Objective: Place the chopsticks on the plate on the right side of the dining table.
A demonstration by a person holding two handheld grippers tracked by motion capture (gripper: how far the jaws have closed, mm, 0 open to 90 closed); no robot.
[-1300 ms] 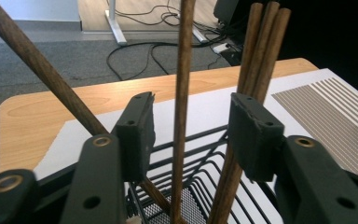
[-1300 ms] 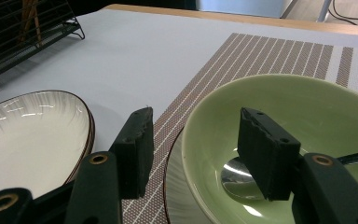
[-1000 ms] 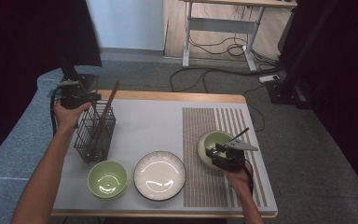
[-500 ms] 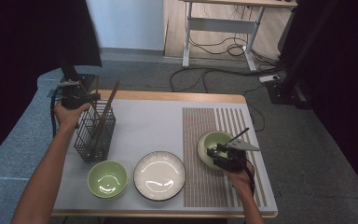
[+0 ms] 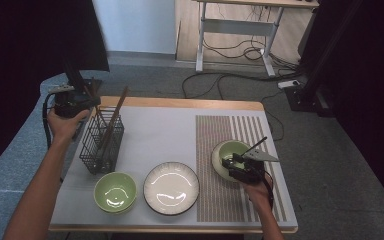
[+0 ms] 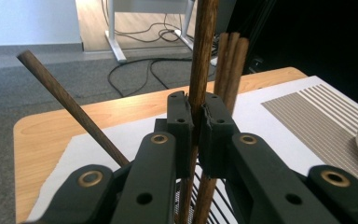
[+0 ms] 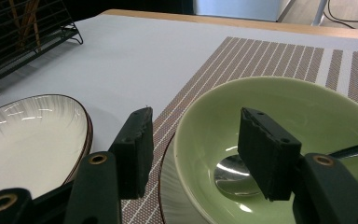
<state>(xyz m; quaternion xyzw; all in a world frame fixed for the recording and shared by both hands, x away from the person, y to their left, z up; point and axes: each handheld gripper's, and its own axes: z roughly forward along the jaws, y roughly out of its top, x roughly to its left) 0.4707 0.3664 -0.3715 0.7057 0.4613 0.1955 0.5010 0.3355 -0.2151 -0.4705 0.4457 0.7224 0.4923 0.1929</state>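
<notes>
A black wire basket at the table's left holds several brown wooden chopsticks. My left gripper is at the basket's far top corner. Its jaws have just been closing, and my left gripper is shut on one upright chopstick. At the right, a green bowl with a metal spoon in it rests on the striped placemat. My right gripper sits at its near rim. Seen up close, my right gripper is open, with one jaw outside and one inside the green bowl.
A second green bowl and a white plate stand along the table's front edge. The white plate lies just left of the right gripper. More chopsticks lean in the basket beside the held one.
The left hand has lifted slightly at the basket's top with a chopstick clamped in its gripper. The right hand and its bowl have stayed put.
</notes>
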